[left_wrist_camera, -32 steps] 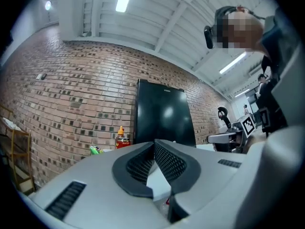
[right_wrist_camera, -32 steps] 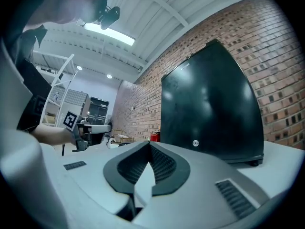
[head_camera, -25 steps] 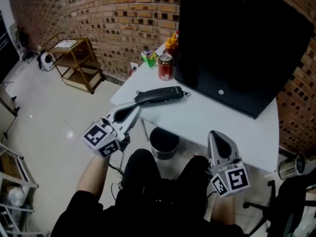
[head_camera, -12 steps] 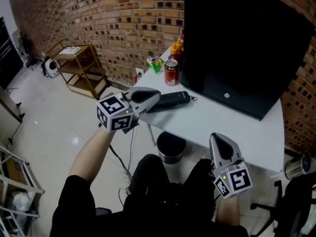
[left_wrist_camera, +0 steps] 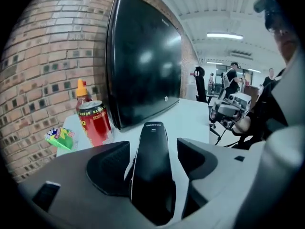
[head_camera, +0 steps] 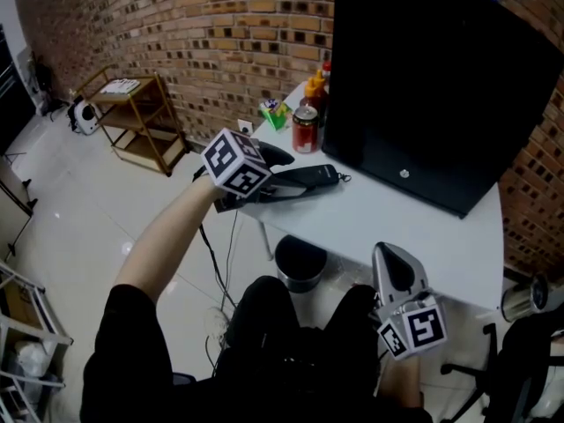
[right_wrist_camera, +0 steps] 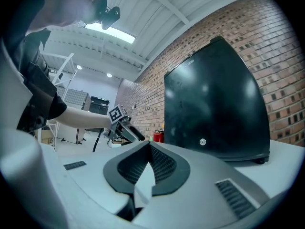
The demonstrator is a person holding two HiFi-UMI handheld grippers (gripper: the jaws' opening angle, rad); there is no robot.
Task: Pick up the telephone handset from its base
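Observation:
The black telephone handset [head_camera: 307,178] lies lengthwise near the left edge of the white table [head_camera: 397,227]. I cannot make out its base as a separate part. My left gripper [head_camera: 275,174] reaches over the near end of the handset [left_wrist_camera: 151,175], tilted downward. Its jaws are opening and straddle the handset, with a gap showing on the right side. My right gripper [head_camera: 392,267] hangs low in front of the table edge, pointing level, its jaws shut [right_wrist_camera: 148,149] with nothing in them.
A large black monitor [head_camera: 432,77] fills the table's back. A red can [head_camera: 305,129], sauce bottles [head_camera: 315,86] and a green packet [head_camera: 276,113] stand at the far left corner. Under the table is a dark bin [head_camera: 300,263]. A wooden trolley [head_camera: 137,113] stands by the brick wall.
My left gripper rose from beside my knee, swung right to the table and tipped down over the handset, and its jaws came apart. The right gripper stayed put.

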